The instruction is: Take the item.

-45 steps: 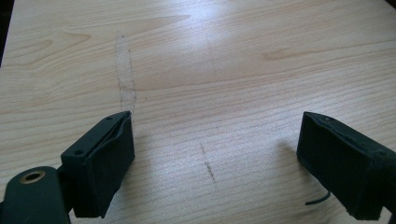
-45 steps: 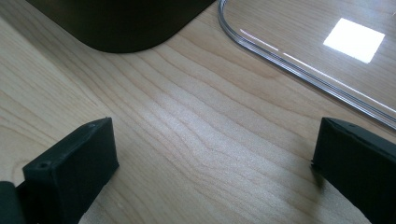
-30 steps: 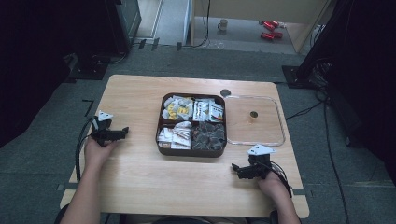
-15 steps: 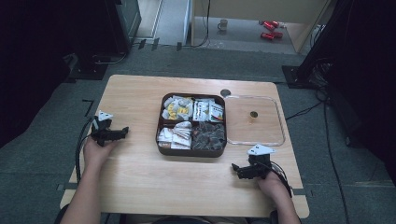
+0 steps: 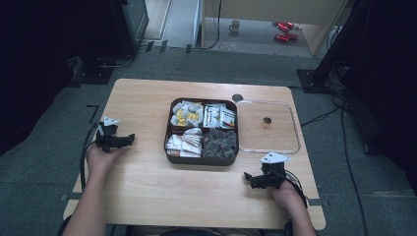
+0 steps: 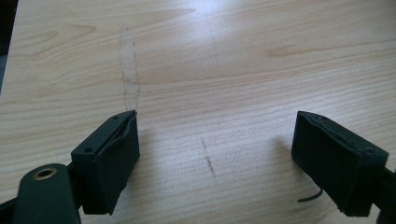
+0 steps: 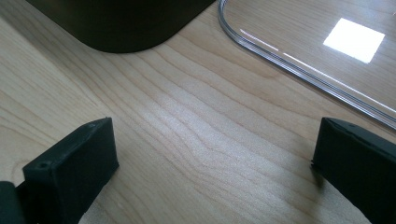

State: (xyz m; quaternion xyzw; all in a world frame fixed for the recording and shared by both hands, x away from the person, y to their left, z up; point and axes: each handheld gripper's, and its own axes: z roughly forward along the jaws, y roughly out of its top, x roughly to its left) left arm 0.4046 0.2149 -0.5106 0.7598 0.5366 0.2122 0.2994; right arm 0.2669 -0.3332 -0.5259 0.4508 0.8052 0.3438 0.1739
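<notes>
- The right gripper (image 5: 249, 180) rests on the near right part of the wooden table (image 5: 147, 196), held in the person's right hand (image 5: 285, 191), its tips turned toward the table's middle.
- Its jaws stand wide apart with nothing between them; in the right gripper view bare wood lies between the two black pads (image 7: 70, 172).
- That same view looks past the pads to a rounded dark corner of the box (image 7: 126, 23) and the curved rim of the clear lid (image 7: 299, 70), both near the gripper but not touching it.
- The left gripper (image 5: 129, 138) lies near the table's left edge in the left hand (image 5: 101, 158), pointing right toward the box and well apart from it.
- Its jaws are wide too, having just closed a little, and nothing sits between them; the left gripper view shows plain wood with a faint dark scuff between the pads (image 6: 112, 163).
- A black cable (image 5: 87, 152) trails from the left gripper back over the table's edge.
- The dark brown box sits at the middle of the table, between the two grippers and farther out than both.
- It has four compartments: yellow-and-white packets far left, white printed packets far right, pale packets near left, dark brown ones near right.
- The clear lid lies flat just right of the box, a small round knob at its middle.
- A small dark round hole (image 5: 237, 98) marks the tabletop just beyond the box's far right corner.
</notes>
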